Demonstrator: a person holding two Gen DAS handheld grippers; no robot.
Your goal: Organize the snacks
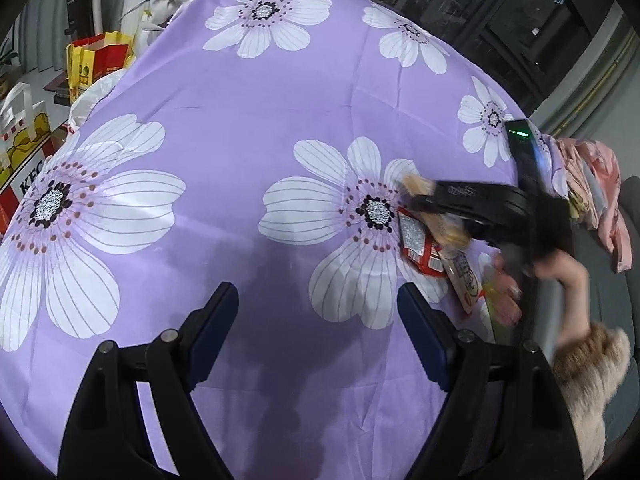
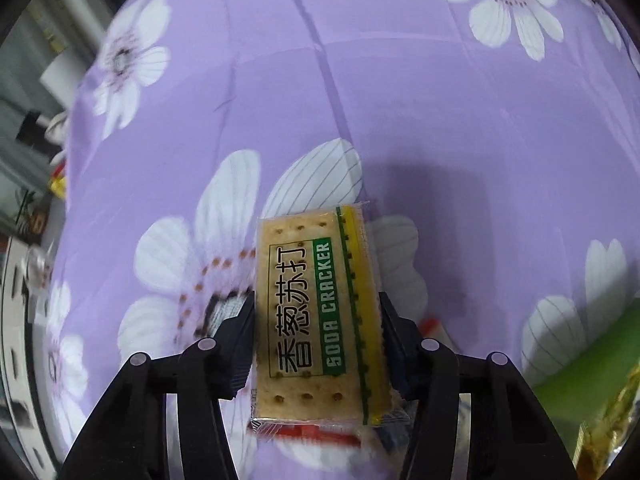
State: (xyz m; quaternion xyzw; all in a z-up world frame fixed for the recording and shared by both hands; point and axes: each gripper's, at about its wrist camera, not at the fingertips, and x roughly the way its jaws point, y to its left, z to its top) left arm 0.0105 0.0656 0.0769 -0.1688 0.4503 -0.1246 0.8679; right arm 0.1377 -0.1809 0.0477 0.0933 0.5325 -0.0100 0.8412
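My right gripper (image 2: 318,316) is shut on a soda cracker packet (image 2: 320,312), tan with a green and yellow stripe, held above the purple flowered cloth (image 2: 400,100). In the left wrist view the right gripper (image 1: 416,200) shows at the right, blurred, holding the cracker packet (image 1: 444,232) over a small pile of snack packets: a red one (image 1: 420,248) and a cream one (image 1: 464,276). My left gripper (image 1: 316,304) is open and empty, low over the cloth (image 1: 260,120), to the left of the pile.
Paper bags, one yellow and red (image 1: 96,60) and a KFC one (image 1: 24,160), stand off the cloth's left edge. Pink cloth (image 1: 600,192) lies at the right edge. A green packet (image 2: 592,344) lies at the right in the right wrist view.
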